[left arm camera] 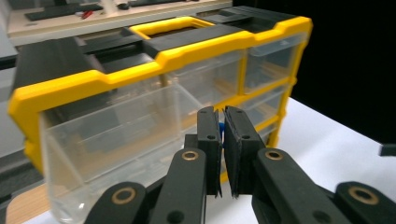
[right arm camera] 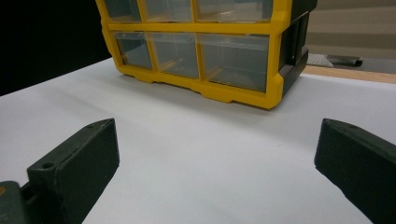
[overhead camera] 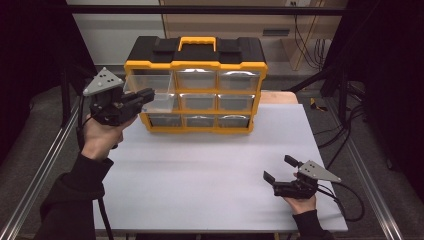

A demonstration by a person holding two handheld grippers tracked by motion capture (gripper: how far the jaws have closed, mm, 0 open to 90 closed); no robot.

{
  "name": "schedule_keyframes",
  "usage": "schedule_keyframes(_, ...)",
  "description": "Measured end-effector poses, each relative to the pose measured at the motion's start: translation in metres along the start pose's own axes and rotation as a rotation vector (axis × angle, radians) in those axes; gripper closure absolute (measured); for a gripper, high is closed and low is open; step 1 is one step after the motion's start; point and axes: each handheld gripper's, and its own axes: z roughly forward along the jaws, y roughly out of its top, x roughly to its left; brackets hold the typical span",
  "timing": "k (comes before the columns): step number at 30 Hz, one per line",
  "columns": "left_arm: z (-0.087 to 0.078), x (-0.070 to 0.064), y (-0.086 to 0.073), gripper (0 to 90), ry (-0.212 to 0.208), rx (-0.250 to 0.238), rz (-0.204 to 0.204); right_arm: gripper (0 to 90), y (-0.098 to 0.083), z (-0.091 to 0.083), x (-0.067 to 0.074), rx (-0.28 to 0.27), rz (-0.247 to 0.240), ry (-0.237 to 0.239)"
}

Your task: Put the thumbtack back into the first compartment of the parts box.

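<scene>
Item: yellow-and-black plastic organiser cabinet (overhead camera: 195,85) with nine clear pull-out drawers, standing upright at the far middle of the white worktop (overhead camera: 210,170), handle on top.

Item: top-left clear plastic drawer (left arm camera: 116,140), pulled partway out of its yellow frame. It lies directly ahead of and just beyond the left jaws, its front panel beside their tips.

Left gripper (left arm camera: 223,135): raised in the person's left hand (overhead camera: 102,137) at the cabinet's left front corner. The jaws are pressed nearly together, leaving only a sliver of a gap. A small blue speck (left arm camera: 219,127) shows in that gap near the tips; whether it is a pinched object cannot be told.

Right gripper (overhead camera: 280,169): resting low on the worktop, well apart from the cabinet, jaws spread wide with nothing between them.

Risks noted, as judgement:
- The open drawer hangs out past its frame with little support. A nudge from the left jaws could tip it or pull it free, so it drops to the worktop.
- If something small is pinched, the narrow contact at the jaw tips gives little margin; a twist of the hand could let it slip and fall outside the drawer.
- The clear front wall is hard to read for depth. Misjudging it could drive the jaws into the rim rather than over it.
- The cabinet is unbraced; the right jaws are too far off to steady it, so a firm push could slide it back.
</scene>
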Motion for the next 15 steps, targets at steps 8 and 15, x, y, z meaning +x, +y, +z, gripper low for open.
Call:
schedule_keyframes(8,0.016,0.016,0.005,84.5,0.061,-0.001,-0.007,0.7,0.000,0.001,0.000,-0.005,-0.002,0.000)
schedule_keyframes(15,0.031,0.028,0.002,84.4,0.103,0.034,0.001,0.7,0.000,0.000,0.000,-0.005,0.004,0.002)
